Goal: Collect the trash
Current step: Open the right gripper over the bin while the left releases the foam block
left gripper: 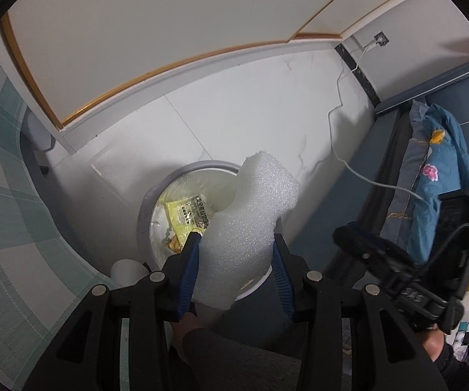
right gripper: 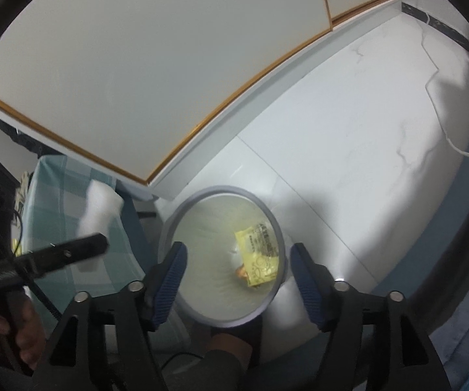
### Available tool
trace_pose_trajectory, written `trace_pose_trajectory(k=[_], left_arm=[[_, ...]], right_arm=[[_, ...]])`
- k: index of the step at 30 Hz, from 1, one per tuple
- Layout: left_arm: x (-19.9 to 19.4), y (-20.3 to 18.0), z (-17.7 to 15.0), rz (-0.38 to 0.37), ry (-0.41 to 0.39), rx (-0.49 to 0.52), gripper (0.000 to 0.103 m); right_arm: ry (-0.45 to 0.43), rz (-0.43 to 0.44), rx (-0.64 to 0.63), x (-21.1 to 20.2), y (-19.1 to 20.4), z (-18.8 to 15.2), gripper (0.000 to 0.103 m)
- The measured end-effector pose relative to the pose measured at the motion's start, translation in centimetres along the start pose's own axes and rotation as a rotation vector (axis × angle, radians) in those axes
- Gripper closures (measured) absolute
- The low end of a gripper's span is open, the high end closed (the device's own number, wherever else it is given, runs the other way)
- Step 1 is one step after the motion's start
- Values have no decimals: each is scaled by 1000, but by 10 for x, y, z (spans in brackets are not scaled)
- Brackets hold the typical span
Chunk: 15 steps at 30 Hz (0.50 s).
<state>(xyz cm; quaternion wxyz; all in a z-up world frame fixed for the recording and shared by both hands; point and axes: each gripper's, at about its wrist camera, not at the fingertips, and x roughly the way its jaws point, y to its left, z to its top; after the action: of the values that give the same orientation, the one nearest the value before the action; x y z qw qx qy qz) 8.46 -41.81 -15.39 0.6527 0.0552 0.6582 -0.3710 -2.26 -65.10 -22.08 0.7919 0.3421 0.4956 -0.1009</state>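
Foam (left gripper: 250, 224) in left gripper (left gripper: 236, 254) hides bin (left gripper: 156, 192); wrapper (right gripper: 260, 257) blurred.

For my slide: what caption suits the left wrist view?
Left gripper holds white foam piece over round white trash bin.

Dim, cool indoor light; fisheye bends and blackens edges; right wrist view blurs the foam (right gripper: 99, 210) at nine o'clock.

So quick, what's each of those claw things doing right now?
Left gripper: shut on the white foam piece, above the trash bin.
Right gripper: open, holding nothing, over the bin.
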Motion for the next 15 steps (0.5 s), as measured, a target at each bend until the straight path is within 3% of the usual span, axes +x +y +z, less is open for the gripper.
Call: trace_pose_trajectory(k=[9,15], left_arm=[[20,0,-1,93,81,19,65],[26,3,-3,109,107,9,64]], right_arm=[[-11,23,1,-2,3,1,23],[-17,12,6,-5,2,0,21]])
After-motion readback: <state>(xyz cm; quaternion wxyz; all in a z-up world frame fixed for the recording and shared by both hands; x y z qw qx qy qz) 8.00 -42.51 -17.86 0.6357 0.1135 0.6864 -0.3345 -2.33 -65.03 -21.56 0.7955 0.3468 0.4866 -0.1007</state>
